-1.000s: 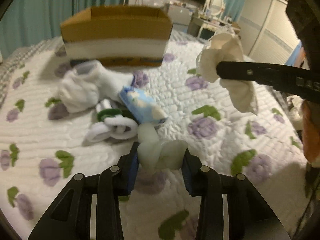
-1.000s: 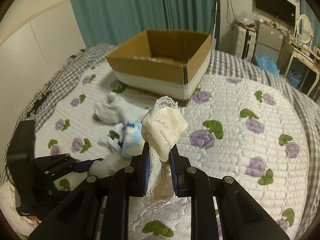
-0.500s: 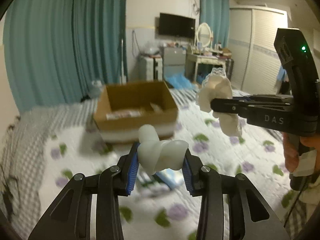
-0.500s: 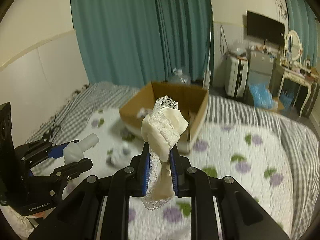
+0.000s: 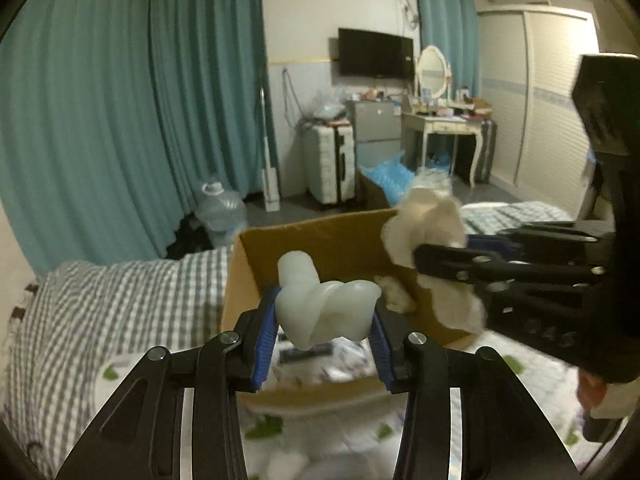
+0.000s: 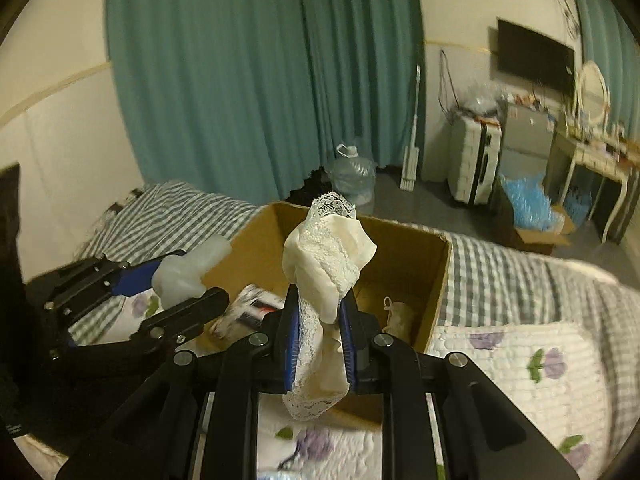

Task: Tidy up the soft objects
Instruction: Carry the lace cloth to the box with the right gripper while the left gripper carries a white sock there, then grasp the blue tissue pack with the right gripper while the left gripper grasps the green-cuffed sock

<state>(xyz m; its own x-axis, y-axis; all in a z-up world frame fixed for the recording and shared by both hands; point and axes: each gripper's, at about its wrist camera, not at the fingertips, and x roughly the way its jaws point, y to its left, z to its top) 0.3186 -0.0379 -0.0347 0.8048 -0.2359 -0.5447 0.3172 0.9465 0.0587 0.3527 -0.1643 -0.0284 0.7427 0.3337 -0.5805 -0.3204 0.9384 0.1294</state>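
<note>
Left gripper (image 5: 325, 336) clamped on a rolled white sock (image 5: 320, 304), pinched between the blue pads, held above the near edge of the cardboard box (image 5: 320, 240); right gripper (image 6: 318, 338) clamped on a cream lace-trimmed cloth (image 6: 326, 264), bunched above the pads with lace tail hanging below, also over the box; inside the box, a small cream item (image 6: 396, 312) and printed packets (image 6: 256, 308), print too blurred to read; box resting on floral quilt (image 6: 520, 360); beyond, teal curtains (image 6: 260, 80); no legible writing found.
</note>
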